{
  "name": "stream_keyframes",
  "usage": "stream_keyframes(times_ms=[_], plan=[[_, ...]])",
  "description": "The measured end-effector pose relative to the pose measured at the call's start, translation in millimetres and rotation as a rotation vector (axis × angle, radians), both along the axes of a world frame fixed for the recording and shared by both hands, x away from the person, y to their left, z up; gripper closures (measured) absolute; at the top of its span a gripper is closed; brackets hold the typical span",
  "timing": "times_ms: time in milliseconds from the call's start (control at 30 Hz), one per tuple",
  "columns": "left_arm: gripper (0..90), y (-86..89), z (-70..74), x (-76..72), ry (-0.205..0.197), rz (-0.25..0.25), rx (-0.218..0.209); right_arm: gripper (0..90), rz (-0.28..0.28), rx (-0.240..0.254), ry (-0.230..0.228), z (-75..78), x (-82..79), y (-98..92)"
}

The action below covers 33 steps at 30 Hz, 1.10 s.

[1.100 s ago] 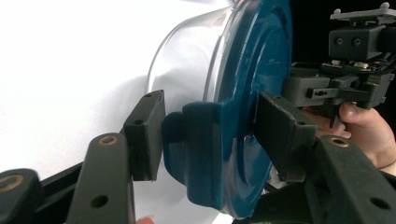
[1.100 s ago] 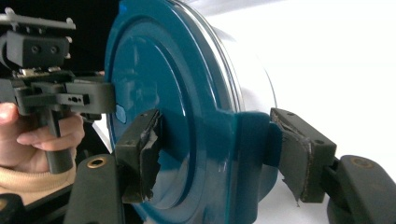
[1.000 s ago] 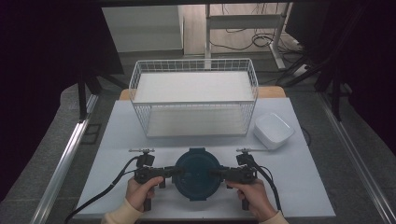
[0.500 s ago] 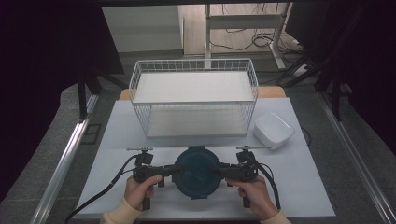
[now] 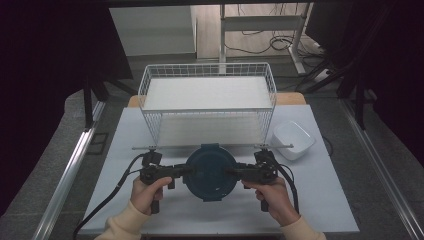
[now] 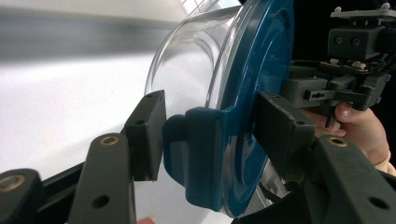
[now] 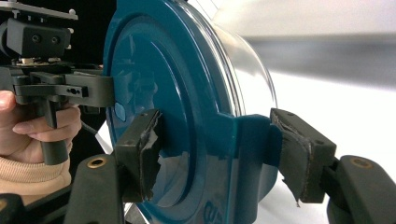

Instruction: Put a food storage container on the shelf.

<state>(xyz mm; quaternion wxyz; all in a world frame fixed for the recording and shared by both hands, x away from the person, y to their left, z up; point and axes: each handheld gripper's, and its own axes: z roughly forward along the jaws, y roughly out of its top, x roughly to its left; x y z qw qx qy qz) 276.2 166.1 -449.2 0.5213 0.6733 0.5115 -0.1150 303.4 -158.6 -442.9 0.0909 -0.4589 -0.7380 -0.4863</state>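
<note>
Spanning a dim room, white table (image 5: pixel 340 200) bears wire basket (image 5: pixel 207 102).

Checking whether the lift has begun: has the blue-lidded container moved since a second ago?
Yes. The blue-lidded container, held by both tongs, now sits nearer the wire basket in the high view, consistent with rising.

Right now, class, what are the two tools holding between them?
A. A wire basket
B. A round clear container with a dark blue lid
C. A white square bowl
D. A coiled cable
B: the left tool and right tool each clamp a side latch of the blue-lidded clear container.
</note>
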Motion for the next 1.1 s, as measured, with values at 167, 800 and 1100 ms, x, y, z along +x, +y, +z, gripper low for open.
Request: stream_keyframes(times_ms=[167,800,1100], plan=[[45.2,3.6,14.9,5.7,-0.027,-0.001,0.005,36.0,0.006,0.002,-0.029,14.2,6.4,4.1],[45.3,8.5,54.6,29.7,-0.074,-0.011,0.001,36.0,0.009,-0.003,-0.109,57.0,28.0,8.5],[45.4,10.1,70.9,40.9,-0.091,-0.009,0.005,36.1,0.011,0.004,-0.125,71.7,39.7,10.3]])
